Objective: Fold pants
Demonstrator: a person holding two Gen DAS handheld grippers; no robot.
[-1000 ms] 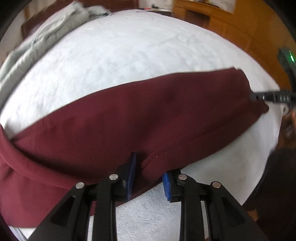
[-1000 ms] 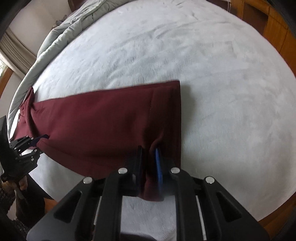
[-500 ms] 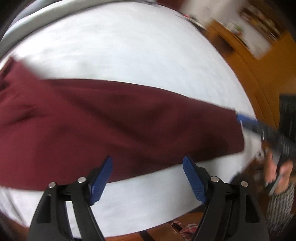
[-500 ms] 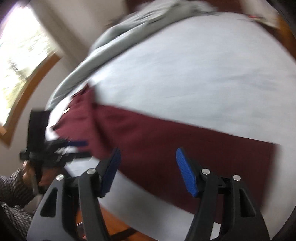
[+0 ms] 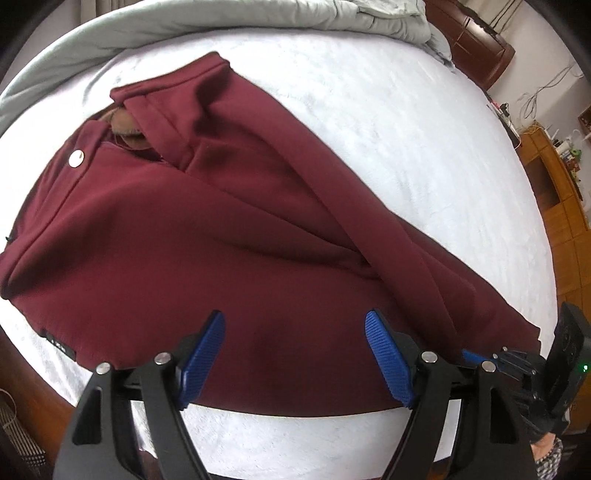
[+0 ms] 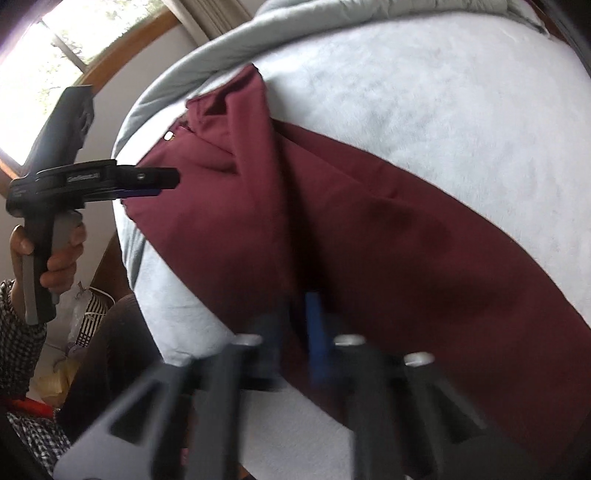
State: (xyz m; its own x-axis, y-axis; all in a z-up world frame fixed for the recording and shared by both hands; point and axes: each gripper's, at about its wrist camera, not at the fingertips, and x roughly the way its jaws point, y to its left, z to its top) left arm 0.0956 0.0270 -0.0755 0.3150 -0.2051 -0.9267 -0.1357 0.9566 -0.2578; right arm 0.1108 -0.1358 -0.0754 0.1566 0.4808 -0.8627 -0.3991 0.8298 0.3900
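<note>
The left gripper (image 5: 295,354), black with ribbed blue pads (image 5: 201,354), hovers with its jaws spread wide apart over the near edge of the dark maroon fabric pants (image 5: 229,236), holding nothing. In the right wrist view the same tool (image 6: 147,184) is seen from the side, reaching toward the waist end of the pants, gripped by a bare hand (image 6: 55,254) in a checked sleeve.

The right gripper (image 6: 299,321) is blurred, but its blue pads (image 6: 316,332) stand close together with a fold of the pants' near edge pinched between them. In the left wrist view it (image 5: 480,358) appears at the far right, at the leg end of the pants.

The pants lie lengthwise on a pale, fuzzy white bed cover (image 5: 406,122), waistband with its round silver button (image 5: 76,158) at one end, one leg laid diagonally over the other. Beyond the pants, along the bed's far edge, a rumpled grey quilt (image 5: 258,18) is bunched. Right of the pants stands a dark wooden headboard (image 5: 476,48).
</note>
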